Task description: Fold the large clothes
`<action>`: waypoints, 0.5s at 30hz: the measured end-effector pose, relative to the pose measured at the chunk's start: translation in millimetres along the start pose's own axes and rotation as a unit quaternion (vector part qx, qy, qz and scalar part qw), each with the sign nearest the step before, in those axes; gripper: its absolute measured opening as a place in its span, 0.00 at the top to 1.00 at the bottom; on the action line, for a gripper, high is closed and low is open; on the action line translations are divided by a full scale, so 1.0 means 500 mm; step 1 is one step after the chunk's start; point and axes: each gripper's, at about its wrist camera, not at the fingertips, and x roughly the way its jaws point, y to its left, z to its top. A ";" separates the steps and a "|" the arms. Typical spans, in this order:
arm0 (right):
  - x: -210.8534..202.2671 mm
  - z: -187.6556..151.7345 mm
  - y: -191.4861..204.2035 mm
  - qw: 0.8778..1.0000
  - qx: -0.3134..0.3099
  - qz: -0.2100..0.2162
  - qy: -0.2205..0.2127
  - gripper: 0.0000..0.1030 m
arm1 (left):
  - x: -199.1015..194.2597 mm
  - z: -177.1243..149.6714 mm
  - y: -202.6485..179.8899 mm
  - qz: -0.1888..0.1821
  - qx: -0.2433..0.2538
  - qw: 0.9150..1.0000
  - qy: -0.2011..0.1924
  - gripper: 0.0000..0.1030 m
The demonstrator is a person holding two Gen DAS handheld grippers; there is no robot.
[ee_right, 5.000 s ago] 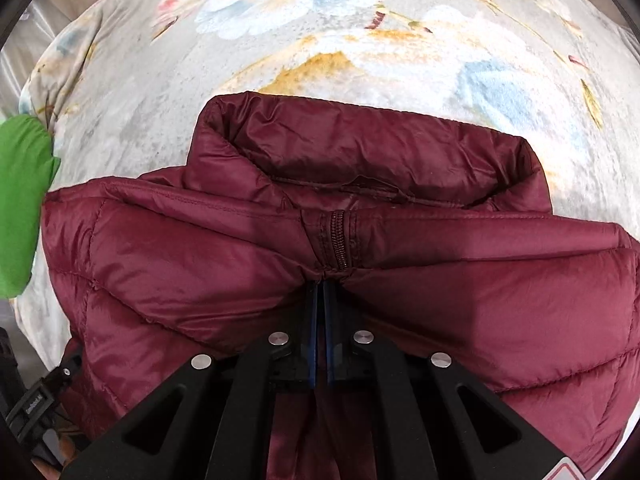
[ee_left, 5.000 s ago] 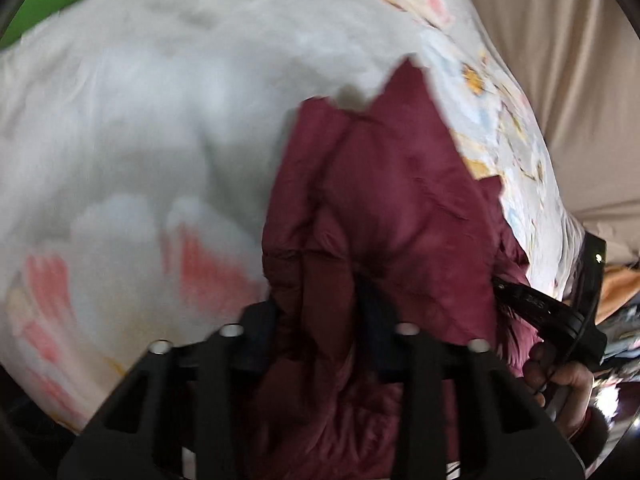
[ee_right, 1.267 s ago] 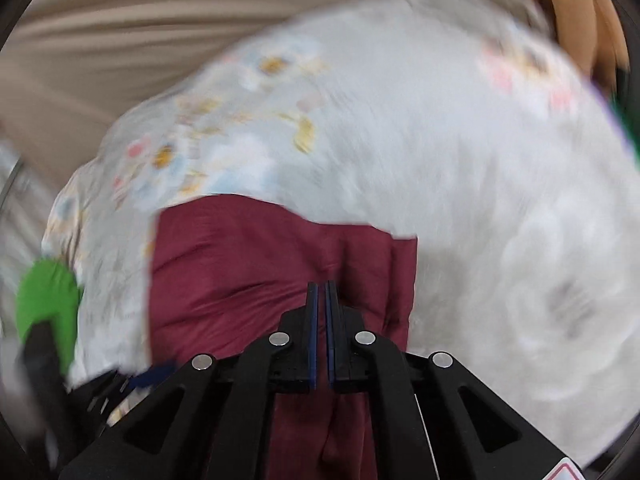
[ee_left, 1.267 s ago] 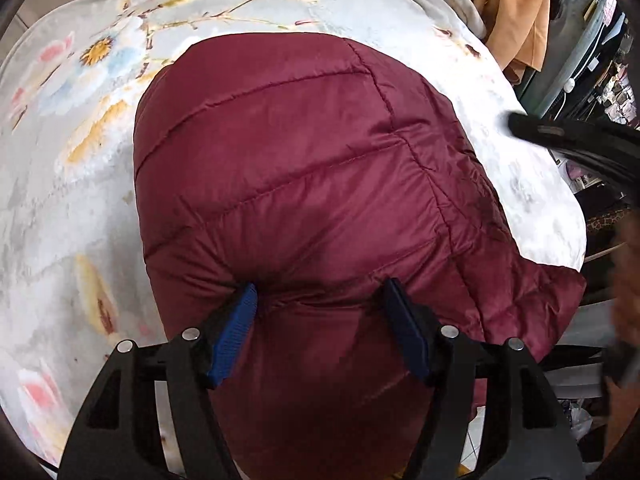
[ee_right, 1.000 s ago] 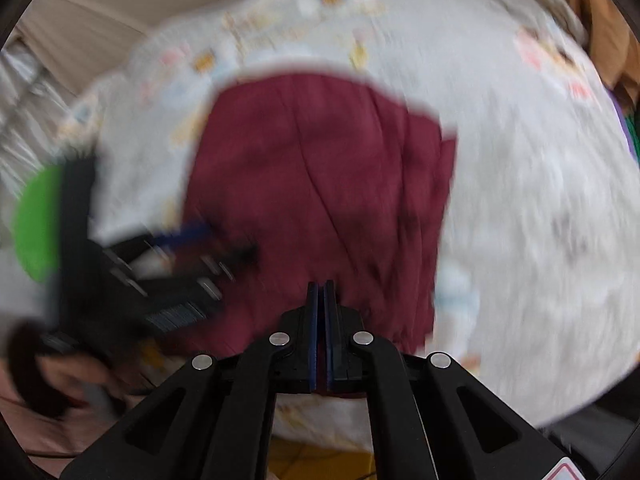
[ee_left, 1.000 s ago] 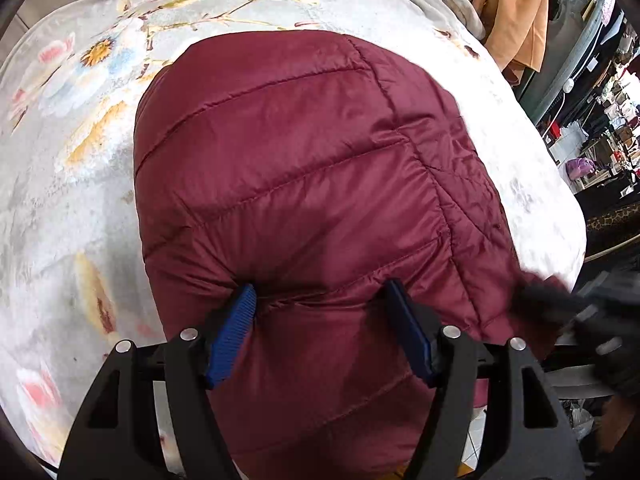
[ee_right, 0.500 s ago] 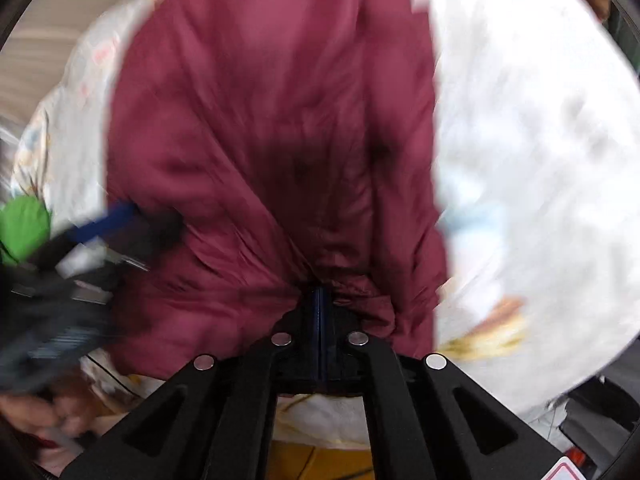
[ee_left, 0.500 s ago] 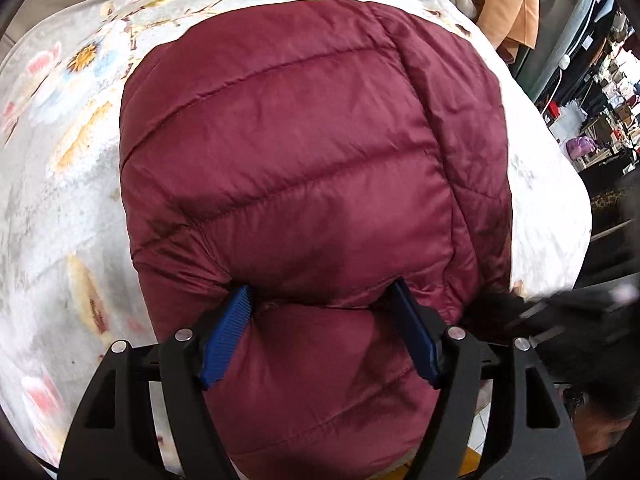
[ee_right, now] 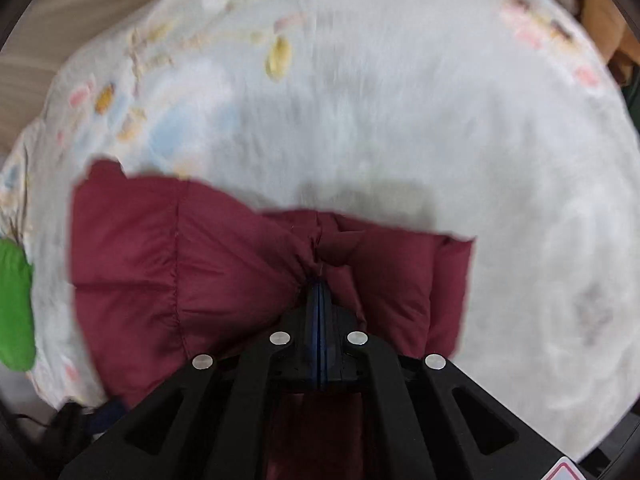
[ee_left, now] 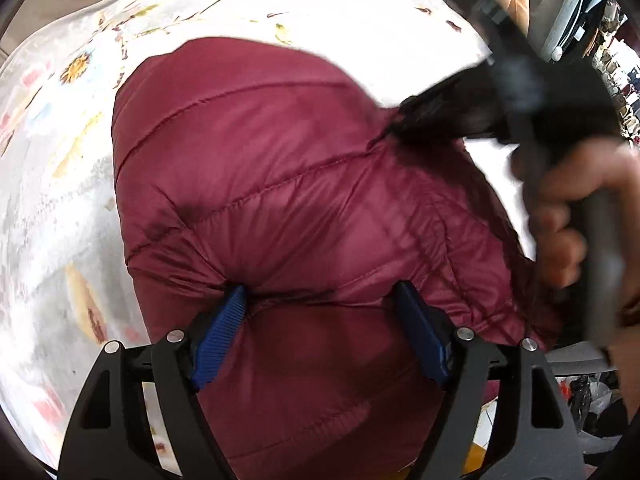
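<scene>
Left gripper (ee_left: 320,300): jaws wide and opening, straddling a thick fold of the maroon puffer jacket (ee_left: 280,200); the padding bulges between the blue pads (ee_left: 220,332) and touches both, so release is not complete.

Right gripper (ee_right: 319,280): jaws clamped together on a pinch of jacket fabric (ee_right: 316,248) at a gathered seam. In the left wrist view it shows as a dark blur at the jacket's right edge, with the person's hand (ee_left: 568,216) on its handle.

Jacket lies bundled on the floral bedspread (ee_left: 60,160), near its front edge. A green item (ee_right: 14,304) sits at the left margin, apart from the jacket.

Judgement: a fold is being laid over. To do it well, let the left jaws clear fully before lifting straight off, so the puffy layers are not dragged. Carry the right-hand pinch low, align edge to edge, then release.
</scene>
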 end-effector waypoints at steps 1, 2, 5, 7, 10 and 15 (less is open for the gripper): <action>0.002 -0.004 0.009 1.000 -0.006 -0.007 -0.002 1.00 | 0.003 0.001 -0.002 0.003 0.000 1.000 0.001 0.26; -0.002 -0.008 0.013 1.000 -0.013 -0.013 -0.001 1.00 | 0.005 0.002 -0.003 0.004 0.000 1.000 0.002 0.25; -0.049 -0.002 -0.011 1.000 0.013 0.001 -0.014 1.00 | 0.008 0.003 -0.003 0.005 -0.007 1.000 0.007 0.24; -0.130 -0.034 -0.026 0.998 0.026 0.031 -0.048 1.00 | 0.004 0.004 0.002 0.002 -0.012 1.000 0.007 0.24; -0.228 -0.108 -0.019 0.998 -0.002 0.035 -0.059 0.99 | 0.001 0.009 0.007 -0.001 -0.020 1.000 0.006 0.24; -0.173 -0.237 -0.022 1.000 -0.008 0.006 0.015 0.98 | -0.001 0.007 0.010 0.000 -0.028 1.000 0.005 0.24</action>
